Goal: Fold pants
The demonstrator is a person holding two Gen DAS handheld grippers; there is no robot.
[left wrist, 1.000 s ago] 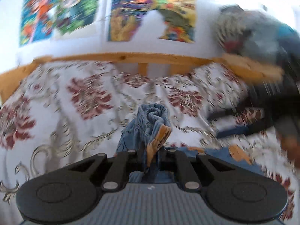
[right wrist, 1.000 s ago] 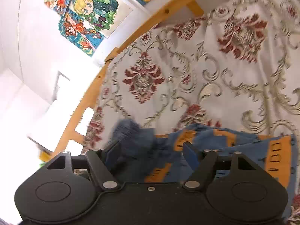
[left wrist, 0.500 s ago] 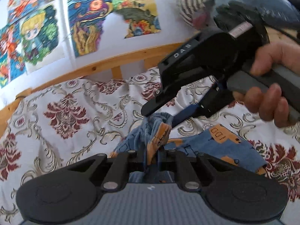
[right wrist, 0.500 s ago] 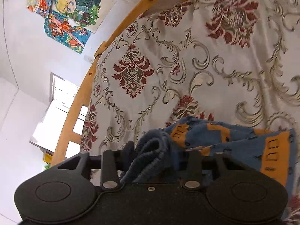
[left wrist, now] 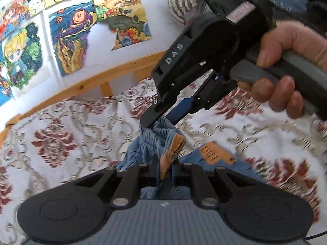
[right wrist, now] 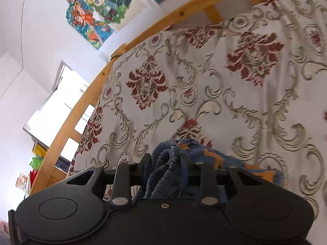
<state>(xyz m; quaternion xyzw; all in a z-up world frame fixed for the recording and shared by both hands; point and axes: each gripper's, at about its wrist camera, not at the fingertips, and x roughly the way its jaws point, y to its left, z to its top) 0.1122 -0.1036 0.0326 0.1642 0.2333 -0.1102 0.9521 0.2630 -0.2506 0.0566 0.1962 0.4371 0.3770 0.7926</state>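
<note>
Plainly, both grippers pinch the blue pants (left wrist: 155,143) — left gripper (left wrist: 166,168) clamped, right gripper (right wrist: 169,169) just closed on the bunched waistband.

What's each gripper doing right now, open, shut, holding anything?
Left gripper: shut on the pants, pinching a bunched fold.
Right gripper: its jaws have just been closing and now clamp the gathered waistband of the same pants.

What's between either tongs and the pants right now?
Nothing visible. The left tongs are shut on a bunched fold of the blue pants with orange print, and the right tongs have just been closing on their gathered waistband. Only the floral bedspread lies underneath.
</note>
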